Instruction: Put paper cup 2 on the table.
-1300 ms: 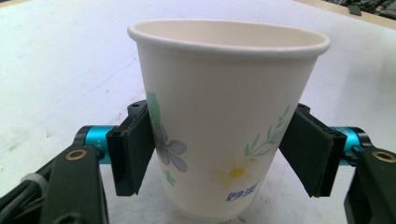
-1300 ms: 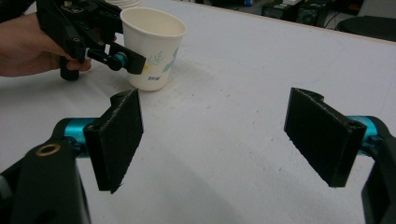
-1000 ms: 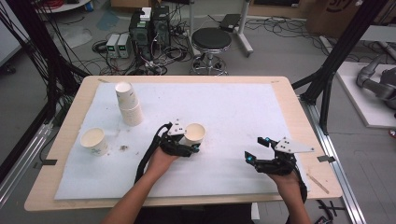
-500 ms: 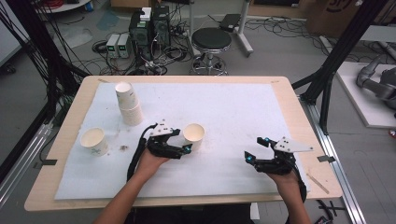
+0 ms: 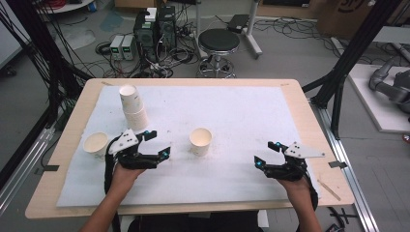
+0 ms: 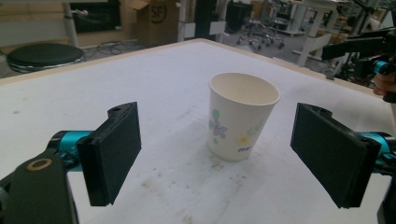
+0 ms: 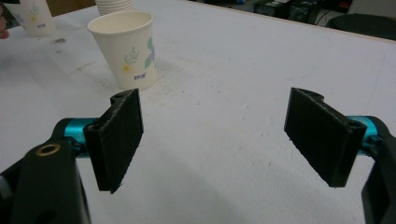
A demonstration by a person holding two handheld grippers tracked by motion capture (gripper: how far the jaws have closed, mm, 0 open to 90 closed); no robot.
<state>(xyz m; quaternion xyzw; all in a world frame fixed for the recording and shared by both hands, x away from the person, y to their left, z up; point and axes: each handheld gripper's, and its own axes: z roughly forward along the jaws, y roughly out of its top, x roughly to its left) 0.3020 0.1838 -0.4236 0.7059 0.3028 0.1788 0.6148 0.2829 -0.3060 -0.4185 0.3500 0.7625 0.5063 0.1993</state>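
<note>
Even, bright overhead light gives soft, faint shadows. The paper cup [image 6: 243, 116] casts a pale shadow toward 9 o'clock on the desk [image 6: 163, 84]. Close black tongs look slightly soft; background stays mildly blurred, without glare.

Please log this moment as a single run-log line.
left gripper: jaws just opened, empty, beside white floral paper cup | cup: upright, free on white mat | right gripper: open, empty

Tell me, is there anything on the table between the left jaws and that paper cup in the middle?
Nothing visible. The left gripper has just been opening its jaws, with nothing between them, and only bare white mat lies between them and the upright paper cup. The stack of cups stands off to the side.
</note>
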